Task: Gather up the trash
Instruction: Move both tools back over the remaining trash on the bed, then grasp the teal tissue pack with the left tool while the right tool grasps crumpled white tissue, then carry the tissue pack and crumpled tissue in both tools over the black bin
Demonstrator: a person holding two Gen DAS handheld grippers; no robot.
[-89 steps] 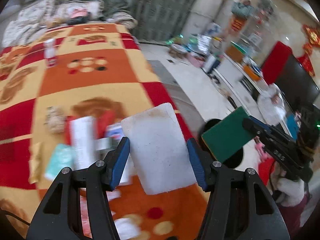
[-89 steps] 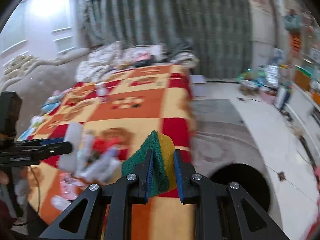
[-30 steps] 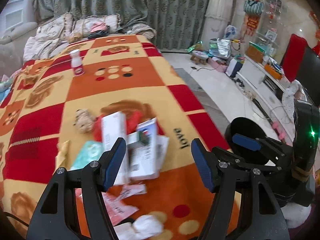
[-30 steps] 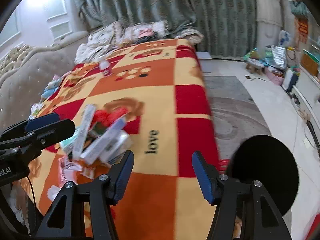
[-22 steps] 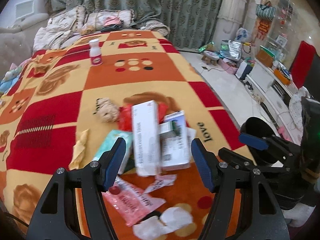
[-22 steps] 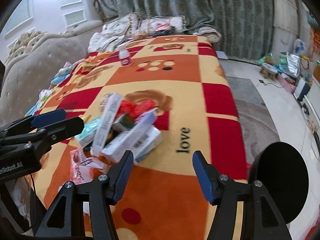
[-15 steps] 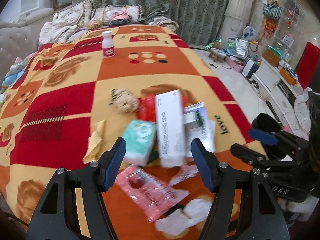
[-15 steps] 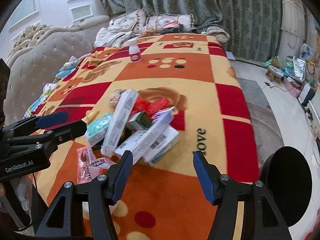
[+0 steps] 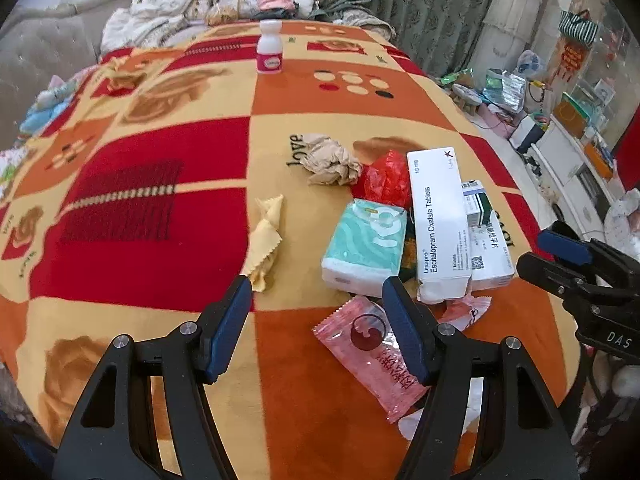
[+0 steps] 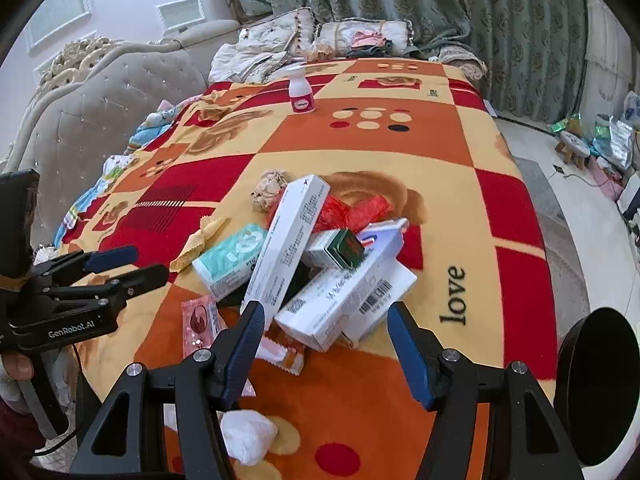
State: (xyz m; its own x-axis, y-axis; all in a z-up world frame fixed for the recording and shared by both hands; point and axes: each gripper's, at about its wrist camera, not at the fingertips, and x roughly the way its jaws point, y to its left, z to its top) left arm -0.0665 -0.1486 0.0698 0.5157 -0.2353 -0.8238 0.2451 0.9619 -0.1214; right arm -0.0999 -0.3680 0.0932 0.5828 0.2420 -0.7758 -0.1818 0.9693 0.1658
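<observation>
A pile of trash lies on the patterned blanket: a long white tablet box, a teal tissue pack, a red wrapper, a crumpled beige paper, a pink sachet and a yellow wrapper. My left gripper is open and empty, above the blanket just left of the pile. My right gripper is open and empty, over white boxes at the pile's near edge. A white tissue wad lies below it.
A small white bottle with a pink label stands far back on the blanket. A round black bin stands on the floor at the right. A padded headboard and pillows border the bed. Clutter lines the far right floor.
Three seconds ago the left gripper held a white sponge and the right a green-yellow sponge; both are now empty and open. Both have swung left from the bin toward the pile.
</observation>
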